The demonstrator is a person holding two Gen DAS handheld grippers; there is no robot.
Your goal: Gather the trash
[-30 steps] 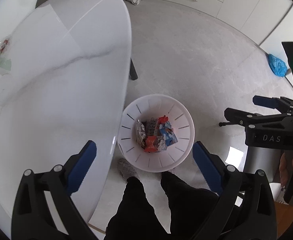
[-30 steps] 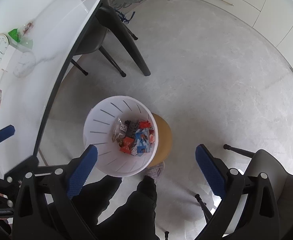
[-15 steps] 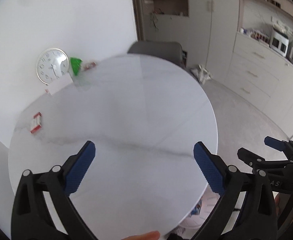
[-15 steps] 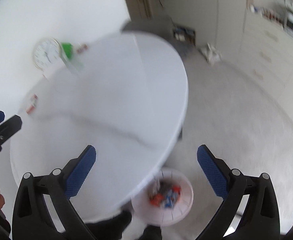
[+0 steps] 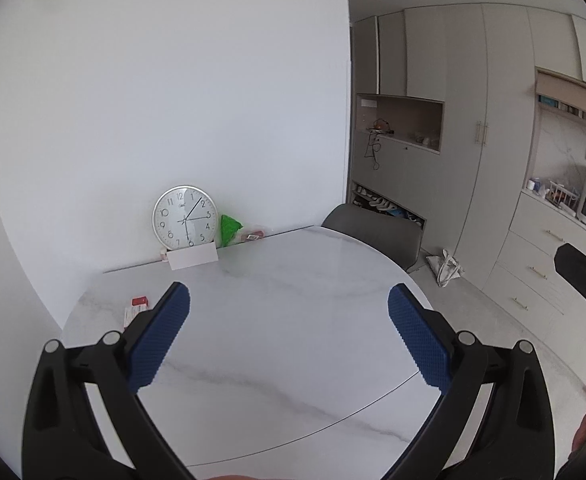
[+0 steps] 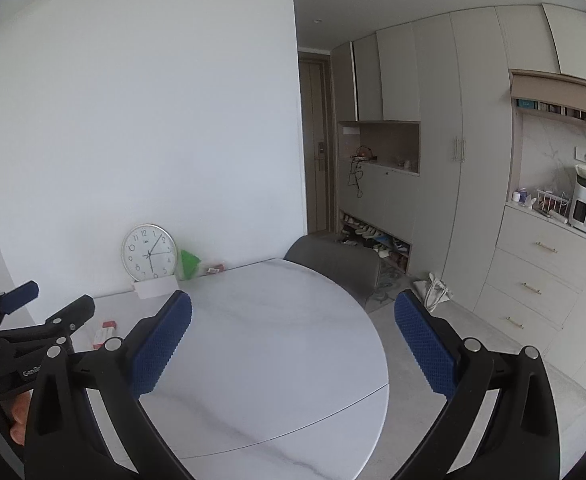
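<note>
Both grippers hover over the near side of a white marble table [image 5: 293, 320] [image 6: 277, 340]. My left gripper [image 5: 289, 332] is open and holds nothing. My right gripper [image 6: 293, 340] is open and holds nothing too. The left gripper [image 6: 33, 308] also shows at the left edge of the right wrist view. A small red-and-white packet [image 5: 136, 309] [image 6: 107, 330] lies on the table's left side. At the back by the wall sit a green wrapper [image 5: 229, 229] [image 6: 189, 263] and a small red wrapper [image 5: 253, 236] [image 6: 215, 269]. No trash bin is in view.
A round wall clock [image 5: 184, 218] [image 6: 149, 253] leans on the wall behind a white card [image 5: 193, 257]. A grey chair [image 5: 373, 232] [image 6: 333, 264] stands at the table's far side. Cabinets, a shoe shelf [image 6: 373, 236] and a white bag on the floor [image 5: 447, 266] fill the right.
Both views have swung up from the white bin of wrappers on the floor to the table top and wall. Both grippers have stayed open.
</note>
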